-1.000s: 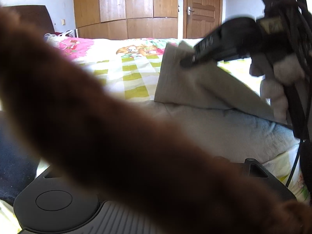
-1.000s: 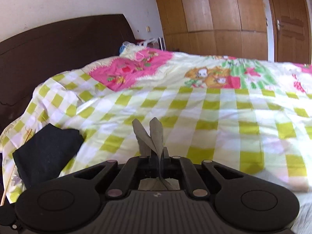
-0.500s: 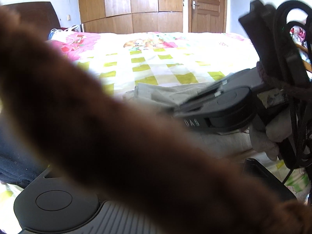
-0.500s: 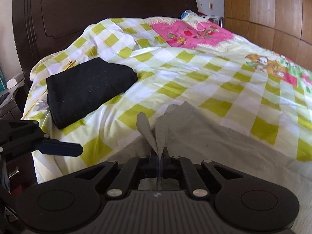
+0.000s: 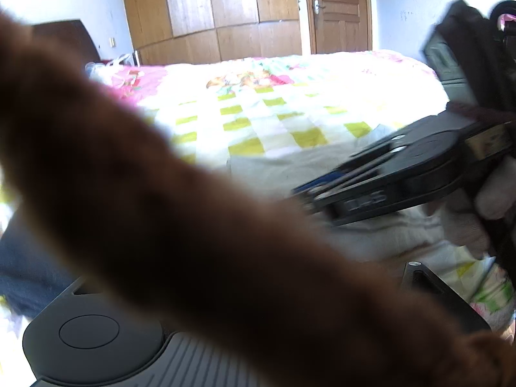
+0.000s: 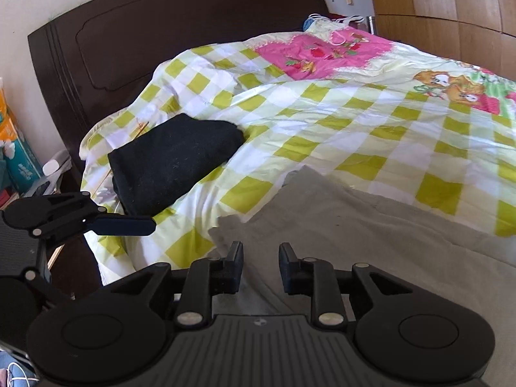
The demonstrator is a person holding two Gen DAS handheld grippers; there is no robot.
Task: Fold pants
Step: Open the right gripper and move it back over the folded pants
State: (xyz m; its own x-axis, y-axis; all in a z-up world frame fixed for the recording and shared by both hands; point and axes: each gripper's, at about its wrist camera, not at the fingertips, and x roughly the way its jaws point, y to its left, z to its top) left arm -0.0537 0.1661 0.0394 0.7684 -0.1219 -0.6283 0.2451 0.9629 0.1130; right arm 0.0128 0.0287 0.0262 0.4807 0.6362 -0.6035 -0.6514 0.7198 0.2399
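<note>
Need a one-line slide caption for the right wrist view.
Right gripper open above grey pants on the checked quilt, folded black garment beyond.

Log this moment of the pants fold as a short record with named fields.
surface: bed with checked quilt
garment in work: grey pants, lying flat on the quilt at the near edge
right hand-held gripper: open, fingers apart just above the pants, holding nothing
left hand-held gripper: at the left in the right wrist view, fingers seen edge-on; open or shut cannot be told
other garment: folded black garment near the headboard
left wrist view: largely blocked by a blurred brown sleeve
</note>
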